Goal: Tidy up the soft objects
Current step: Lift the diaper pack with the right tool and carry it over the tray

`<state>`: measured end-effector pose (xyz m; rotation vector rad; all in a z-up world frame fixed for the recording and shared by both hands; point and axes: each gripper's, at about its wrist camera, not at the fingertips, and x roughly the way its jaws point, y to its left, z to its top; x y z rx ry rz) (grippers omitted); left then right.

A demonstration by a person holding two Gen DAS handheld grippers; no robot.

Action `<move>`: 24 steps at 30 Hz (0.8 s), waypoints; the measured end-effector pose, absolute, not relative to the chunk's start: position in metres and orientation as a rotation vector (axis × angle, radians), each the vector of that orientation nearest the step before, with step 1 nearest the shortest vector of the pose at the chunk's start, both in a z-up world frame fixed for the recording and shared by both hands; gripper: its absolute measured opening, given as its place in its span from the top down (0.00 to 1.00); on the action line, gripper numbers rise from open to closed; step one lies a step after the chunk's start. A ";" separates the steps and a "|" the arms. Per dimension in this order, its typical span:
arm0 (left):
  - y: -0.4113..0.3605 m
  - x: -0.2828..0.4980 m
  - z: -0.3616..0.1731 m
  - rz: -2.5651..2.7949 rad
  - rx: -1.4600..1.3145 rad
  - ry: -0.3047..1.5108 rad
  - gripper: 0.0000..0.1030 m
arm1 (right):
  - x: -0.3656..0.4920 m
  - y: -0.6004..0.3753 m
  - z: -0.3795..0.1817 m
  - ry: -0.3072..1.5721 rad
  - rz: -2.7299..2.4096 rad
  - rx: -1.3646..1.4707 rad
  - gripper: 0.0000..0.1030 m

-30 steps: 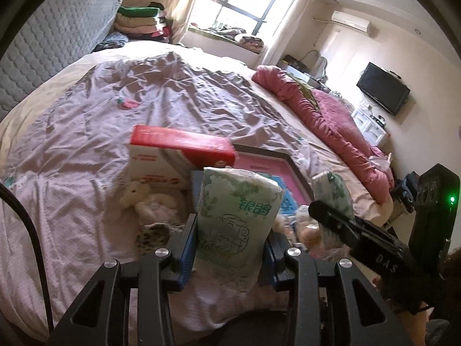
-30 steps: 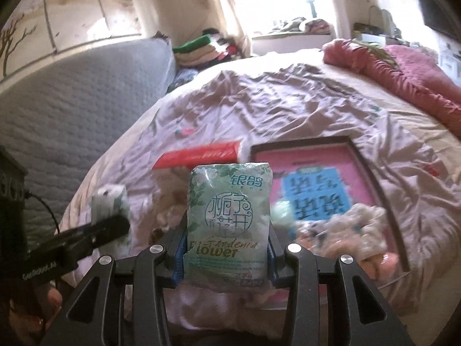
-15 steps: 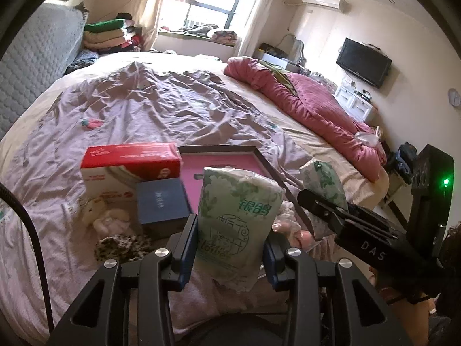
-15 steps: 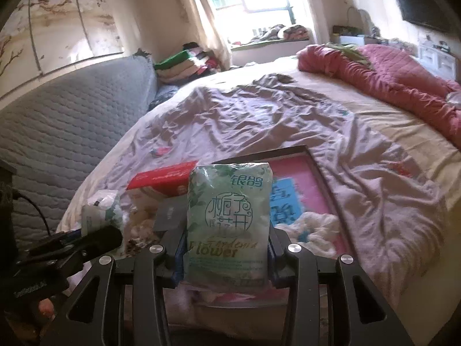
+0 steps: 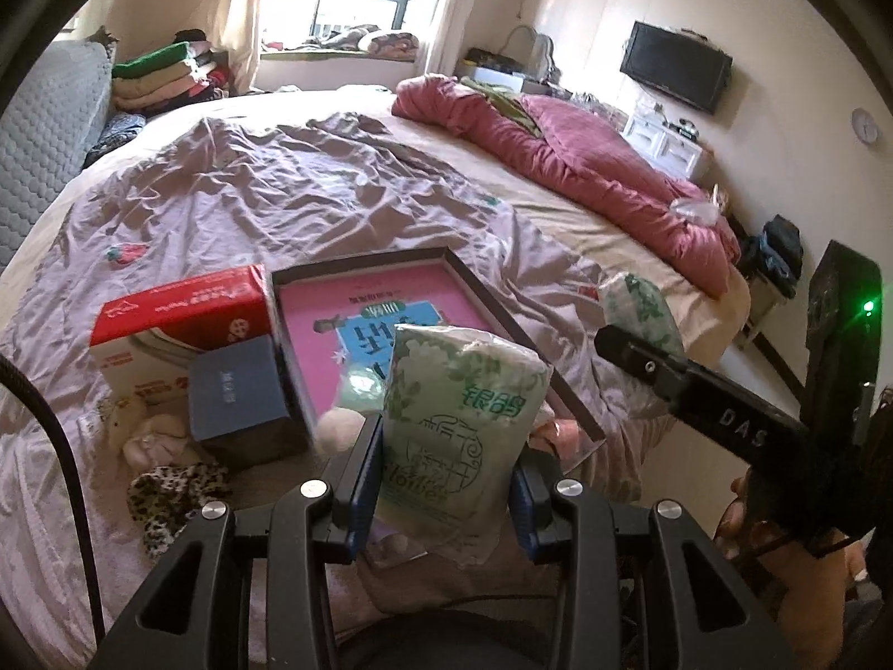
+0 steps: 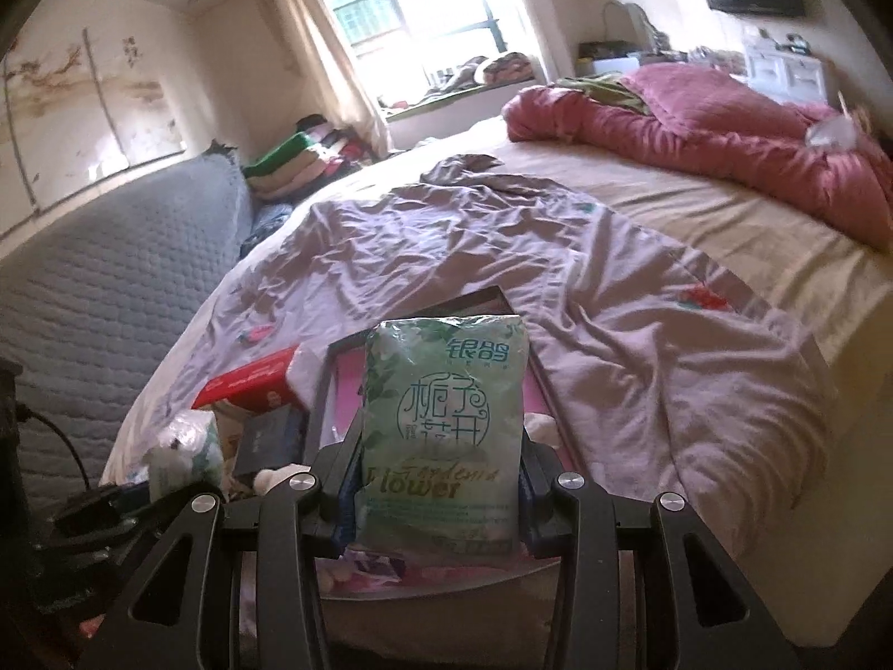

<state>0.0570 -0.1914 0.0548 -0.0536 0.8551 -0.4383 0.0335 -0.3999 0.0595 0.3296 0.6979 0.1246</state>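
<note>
While gripped, one tissue pack [image 6: 443, 435] reads "Flower".

The green tissue pack [image 5: 457, 435] is showing a thin, crinkled plastic film that is catching a soft sheen; the second tissue pack [image 6: 441, 435] at lower centre of the right wrist view is looking equally glossy. The left gripper [image 5: 446, 494] is wearing matt black plastic with bright metal screws. At centre left, the red box [image 5: 178, 318] is looking like smooth printed cardboard, and the blue box [image 5: 237, 393] is appearing matt. The lilac bedsheet [image 5: 268, 195] is lying as wrinkled cloth; the pink quilt [image 5: 586, 167], upper right, is looking plush.
</note>
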 end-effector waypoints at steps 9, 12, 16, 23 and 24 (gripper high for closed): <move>-0.213 0.068 0.024 -0.440 -0.017 0.929 0.61 | 0.038 -0.402 0.040 0.717 0.086 0.306 0.57; -0.217 0.072 0.018 -0.439 -0.012 0.945 0.61 | 0.040 -0.404 0.034 0.720 0.075 0.297 0.57; -0.222 0.079 0.009 -0.424 -0.009 0.978 0.61 | 0.041 -0.409 0.030 0.718 0.070 0.310 0.57; -0.229 0.088 0.002 -0.416 -0.010 1.001 0.61 | 0.043 -0.413 0.026 0.719 0.068 0.309 0.57; -0.231 0.089 0.002 -0.415 -0.008 1.003 0.61 | 0.043 -0.413 0.025 0.717 0.066 0.306 0.57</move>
